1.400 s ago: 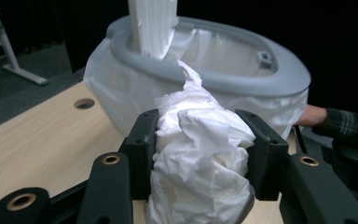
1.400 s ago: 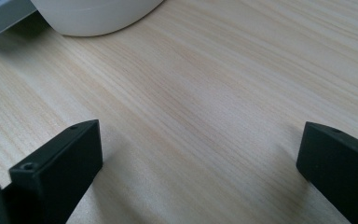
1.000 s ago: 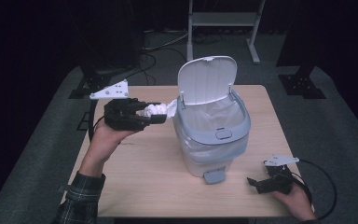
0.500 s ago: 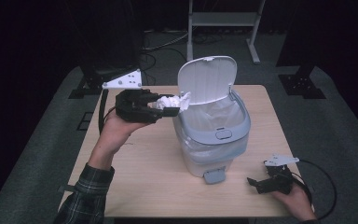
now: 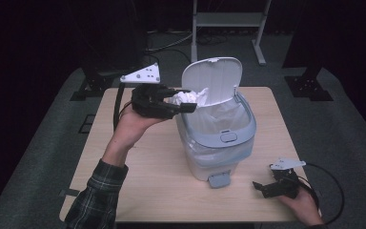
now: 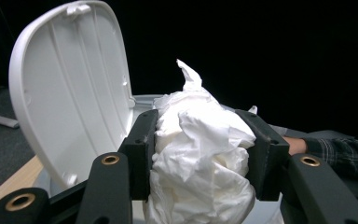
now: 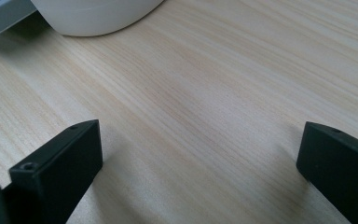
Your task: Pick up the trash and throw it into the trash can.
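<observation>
The left gripper [image 5: 187,100] clamps a crumpled tissue wad [image 6: 200,154] just over the open bin [image 5: 219,138] rim, so releasing now risks it tumbling onto the desk [image 5: 143,186], while the right gripper [image 5: 262,187] rests open.

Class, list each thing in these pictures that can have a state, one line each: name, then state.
Bin lid: raised, open.
Bin: upright on the table, liner inside.
Crumpled tissue: clamped in the left gripper, at the bin's open top.
Right gripper: open, holding nothing, low over the table.
</observation>
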`<state>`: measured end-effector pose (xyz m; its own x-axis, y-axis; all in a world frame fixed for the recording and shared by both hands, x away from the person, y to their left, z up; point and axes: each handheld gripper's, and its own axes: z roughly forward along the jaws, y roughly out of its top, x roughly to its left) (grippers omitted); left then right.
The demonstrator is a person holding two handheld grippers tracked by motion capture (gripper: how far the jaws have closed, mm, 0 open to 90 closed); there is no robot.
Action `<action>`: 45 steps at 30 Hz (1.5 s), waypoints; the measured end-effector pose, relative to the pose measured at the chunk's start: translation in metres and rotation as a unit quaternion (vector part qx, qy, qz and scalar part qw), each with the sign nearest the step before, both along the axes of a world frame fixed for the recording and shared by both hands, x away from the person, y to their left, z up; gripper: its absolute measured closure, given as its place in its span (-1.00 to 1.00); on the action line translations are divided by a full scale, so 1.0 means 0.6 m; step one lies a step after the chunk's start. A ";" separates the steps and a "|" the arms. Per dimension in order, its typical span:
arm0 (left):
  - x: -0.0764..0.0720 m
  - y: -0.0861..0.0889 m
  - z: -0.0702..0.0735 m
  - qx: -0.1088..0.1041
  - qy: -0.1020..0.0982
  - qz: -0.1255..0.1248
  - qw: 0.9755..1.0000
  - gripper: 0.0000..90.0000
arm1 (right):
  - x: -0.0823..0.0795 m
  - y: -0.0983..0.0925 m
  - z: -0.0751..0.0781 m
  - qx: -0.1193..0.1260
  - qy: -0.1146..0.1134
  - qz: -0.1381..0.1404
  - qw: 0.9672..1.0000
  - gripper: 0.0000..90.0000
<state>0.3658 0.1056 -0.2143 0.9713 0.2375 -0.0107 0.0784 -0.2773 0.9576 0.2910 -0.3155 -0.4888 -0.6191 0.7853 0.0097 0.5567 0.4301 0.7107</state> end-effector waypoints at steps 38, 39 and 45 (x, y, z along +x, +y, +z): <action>0.040 -0.114 -0.022 0.020 -0.008 -0.012 1.000 -0.33 | 0.000 0.000 0.000 0.000 0.000 0.003 1.000 -1.00; 0.040 -0.114 -0.022 0.020 -0.009 -0.012 1.000 -0.33 | 0.000 0.000 0.000 0.000 0.000 0.003 1.000 -1.00; 0.037 -0.107 -0.021 0.014 -0.010 -0.011 1.000 -0.32 | 0.000 0.000 0.000 0.000 0.000 0.002 1.000 -1.00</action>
